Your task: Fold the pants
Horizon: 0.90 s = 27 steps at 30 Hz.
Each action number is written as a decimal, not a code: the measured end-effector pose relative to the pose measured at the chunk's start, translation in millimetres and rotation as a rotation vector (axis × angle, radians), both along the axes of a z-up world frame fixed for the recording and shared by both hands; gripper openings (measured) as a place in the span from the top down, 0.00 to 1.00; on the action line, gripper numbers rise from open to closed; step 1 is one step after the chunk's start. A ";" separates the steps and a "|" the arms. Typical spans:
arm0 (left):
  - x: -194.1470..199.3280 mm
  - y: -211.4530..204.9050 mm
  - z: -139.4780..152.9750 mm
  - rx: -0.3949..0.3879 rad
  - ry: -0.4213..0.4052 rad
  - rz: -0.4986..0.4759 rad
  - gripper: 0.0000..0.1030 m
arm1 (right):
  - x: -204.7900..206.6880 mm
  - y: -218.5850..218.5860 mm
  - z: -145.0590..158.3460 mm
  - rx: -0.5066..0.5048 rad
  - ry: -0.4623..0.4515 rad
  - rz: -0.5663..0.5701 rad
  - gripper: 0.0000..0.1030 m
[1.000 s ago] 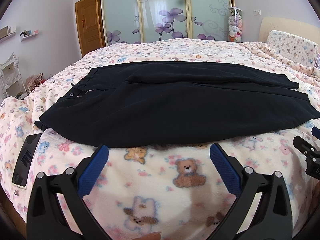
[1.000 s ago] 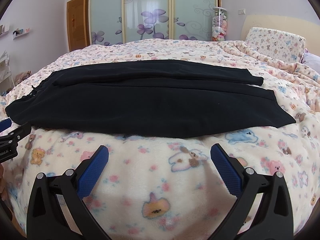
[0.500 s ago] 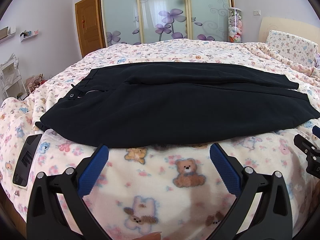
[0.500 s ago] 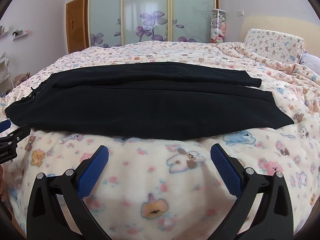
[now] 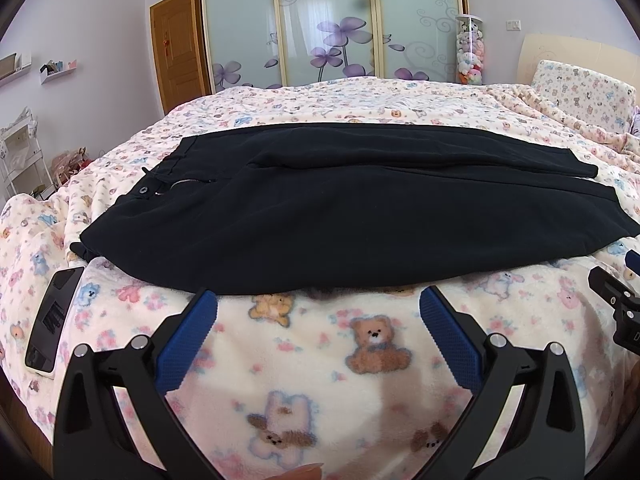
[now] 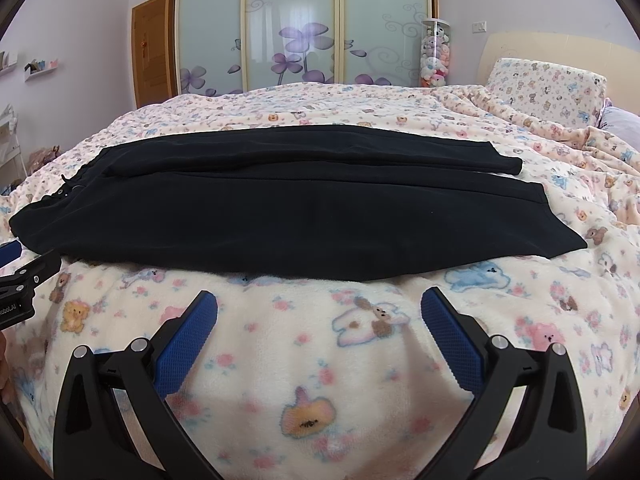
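left wrist view only: black phone flat on blanket at far left, near pants' waistband; open zipper and button visible at waist. left gripper spread wide, empty, above teddy-bear blanket, just short of black pants. pants lie flat lengthwise, waist left, leg hems right. right wrist view: right gripper also spread, empty, near pants' front edge; both hems show fully. room: wooden door, frosted floral wardrobe doors, tube of plush toys, pillow.
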<state>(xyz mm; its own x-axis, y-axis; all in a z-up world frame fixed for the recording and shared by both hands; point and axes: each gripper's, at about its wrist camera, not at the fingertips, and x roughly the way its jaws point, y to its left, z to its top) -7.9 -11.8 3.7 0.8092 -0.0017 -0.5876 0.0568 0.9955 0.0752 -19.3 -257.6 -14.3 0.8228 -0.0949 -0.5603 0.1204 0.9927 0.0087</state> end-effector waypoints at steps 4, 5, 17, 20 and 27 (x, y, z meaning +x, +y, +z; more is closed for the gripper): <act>-0.3 -0.5 -0.1 0.001 -0.002 -0.001 0.02 | -0.4 -1.4 1.0 0.001 -0.001 0.000 0.01; -1.1 -1.7 0.2 0.001 -0.002 -0.001 0.02 | -0.4 -1.5 0.9 0.001 0.000 0.001 0.01; -1.3 -2.0 0.2 0.001 -0.001 -0.001 0.02 | -0.7 -1.4 0.4 0.001 -0.001 0.000 0.01; -2.0 -3.2 0.5 0.001 -0.002 -0.002 0.02 | -0.5 -1.6 0.3 0.002 0.000 0.001 0.01; 0.7 -1.6 3.0 -0.007 -0.011 -0.002 0.02 | 1.1 -8.1 6.0 0.040 0.009 0.015 0.01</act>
